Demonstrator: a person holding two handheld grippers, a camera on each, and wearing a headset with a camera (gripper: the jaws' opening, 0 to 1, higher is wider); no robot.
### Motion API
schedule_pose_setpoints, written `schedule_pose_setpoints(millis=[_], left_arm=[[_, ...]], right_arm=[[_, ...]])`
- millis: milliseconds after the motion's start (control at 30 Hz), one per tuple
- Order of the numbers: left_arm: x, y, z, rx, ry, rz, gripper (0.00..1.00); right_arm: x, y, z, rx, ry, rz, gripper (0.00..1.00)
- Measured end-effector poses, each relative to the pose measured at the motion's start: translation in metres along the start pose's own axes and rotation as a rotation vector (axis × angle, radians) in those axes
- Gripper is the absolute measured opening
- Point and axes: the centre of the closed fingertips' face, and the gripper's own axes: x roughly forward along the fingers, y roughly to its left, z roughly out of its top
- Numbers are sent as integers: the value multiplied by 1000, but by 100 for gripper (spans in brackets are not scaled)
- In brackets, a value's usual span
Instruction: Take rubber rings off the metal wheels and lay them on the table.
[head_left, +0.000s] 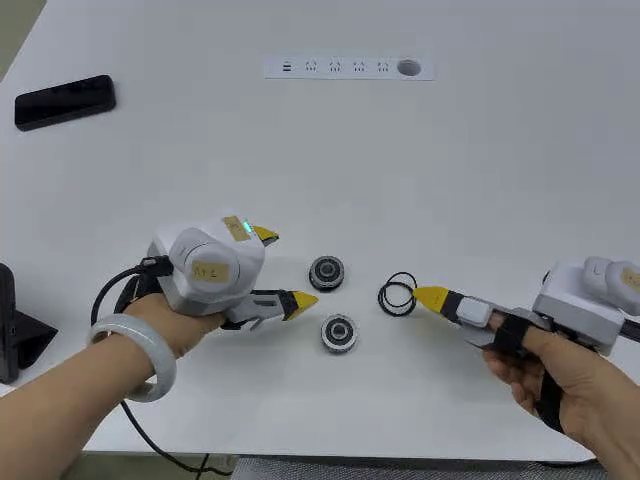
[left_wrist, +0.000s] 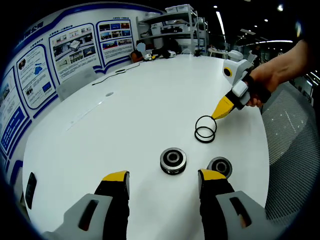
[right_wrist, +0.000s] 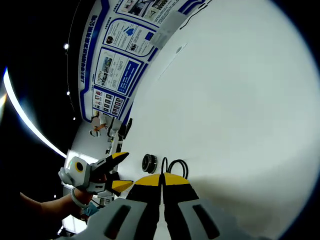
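Note:
Two small metal wheels with dark rims lie flat on the white table, one farther from me and one nearer. My left gripper stands open just left of them; in its own view the far wheel sits just beyond the gap and the other wheel by the right jaw tip. Two overlapping black rubber rings lie right of the wheels. My right gripper is shut, its yellow tip at the rings' right edge. In the right gripper view the rings lie just past the tips.
A white power strip lies at the far middle of the table and a black phone at the far left. A dark stand sits at the left edge. A black cable trails from the left gripper over the near edge.

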Motion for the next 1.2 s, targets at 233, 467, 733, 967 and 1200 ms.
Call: schedule_pose_setpoints(millis=[233, 467, 733, 967, 1200], left_arm=[[-1, 0, -1, 0, 5, -1, 55], [0, -1, -2, 4, 7, -4, 55], [1, -1, -1, 7, 5, -9, 54], [2, -2, 1, 6, 0, -15, 53], [3, -3, 3, 11, -3, -19, 50]], right_arm=[[5, -9, -6, 5, 27, -39, 3], [5, -14, -6, -64, 37, -83, 7], [1, -11, -9, -234, 101, -120, 12], [0, -9, -10, -332, 131, -136, 17], [3, 3, 4, -331, 93, -106, 18]])
